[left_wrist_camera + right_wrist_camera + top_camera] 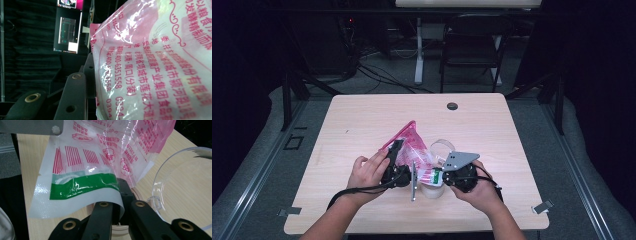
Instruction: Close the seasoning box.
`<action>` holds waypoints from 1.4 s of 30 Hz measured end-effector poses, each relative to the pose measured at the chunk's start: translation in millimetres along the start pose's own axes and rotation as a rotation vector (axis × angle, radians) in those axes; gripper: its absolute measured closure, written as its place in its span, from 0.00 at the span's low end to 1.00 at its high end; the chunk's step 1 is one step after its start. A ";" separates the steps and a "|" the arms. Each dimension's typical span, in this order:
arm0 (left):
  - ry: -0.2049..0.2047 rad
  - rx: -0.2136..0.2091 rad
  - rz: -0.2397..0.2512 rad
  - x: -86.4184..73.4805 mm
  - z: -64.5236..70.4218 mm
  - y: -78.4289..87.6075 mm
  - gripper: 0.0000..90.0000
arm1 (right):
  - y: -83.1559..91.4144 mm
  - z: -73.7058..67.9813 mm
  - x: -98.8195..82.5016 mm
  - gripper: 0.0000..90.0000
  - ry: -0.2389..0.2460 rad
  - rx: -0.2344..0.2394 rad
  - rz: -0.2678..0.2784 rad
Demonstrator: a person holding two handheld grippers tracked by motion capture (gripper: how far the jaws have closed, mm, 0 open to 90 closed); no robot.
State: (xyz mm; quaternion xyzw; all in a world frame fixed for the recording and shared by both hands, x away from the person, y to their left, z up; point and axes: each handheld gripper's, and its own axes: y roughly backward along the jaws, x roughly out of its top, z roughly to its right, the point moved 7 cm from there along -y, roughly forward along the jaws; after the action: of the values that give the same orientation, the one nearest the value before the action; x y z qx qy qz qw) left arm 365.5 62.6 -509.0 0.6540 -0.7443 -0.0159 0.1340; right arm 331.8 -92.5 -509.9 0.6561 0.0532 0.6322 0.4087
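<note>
Two hands enter from the bottom edge of the high view and meet at lower centre of the frame, each holding a gripper. The left gripper (pixel 398 156) points toward the upper right of that frame, the left hand (pixel 368 172) wrapped around its body. Its jaws stand partly apart with the pink plastic bag (pixel 411 147) between them; in the left gripper view the bag (pixel 155 62) lies against the inner face of one black jaw, and whether both pads press on it cannot be told. The right gripper (pixel 439 176) points left, held by the right hand (pixel 482 192), with its grey plate on top. In the right gripper view its jaws (pixel 120 212) are clamped on the bag's white and green corner (pixel 82 187). The bag hangs lifted above the wooden surface (pixel 362 115), its contents not discernible. A clear plastic container (pixel 185 192) stands at the right of the right gripper view, apparently empty, and a round white jar (pixel 432 190) sits below the bag in the high view.
</note>
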 end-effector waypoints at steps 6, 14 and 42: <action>0.025 -0.021 -0.013 -2.9 3.7 0.3 0.71 | -1.2 0.0 0.0 1.00 0.002 0.000 -0.004; 0.031 -0.024 -0.017 -6.0 8.3 0.0 0.71 | -3.4 -0.7 -0.1 1.00 0.005 0.000 -0.007; 0.154 -0.120 -0.077 -23.0 29.2 2.0 0.72 | -10.9 -5.7 11.1 1.00 0.038 0.025 0.003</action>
State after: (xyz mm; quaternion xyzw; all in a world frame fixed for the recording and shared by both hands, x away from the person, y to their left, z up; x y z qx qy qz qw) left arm 359.6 80.9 -540.8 0.6722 -0.7039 -0.0156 0.2290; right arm 333.8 -76.1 -508.5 0.6493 0.0677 0.6444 0.3983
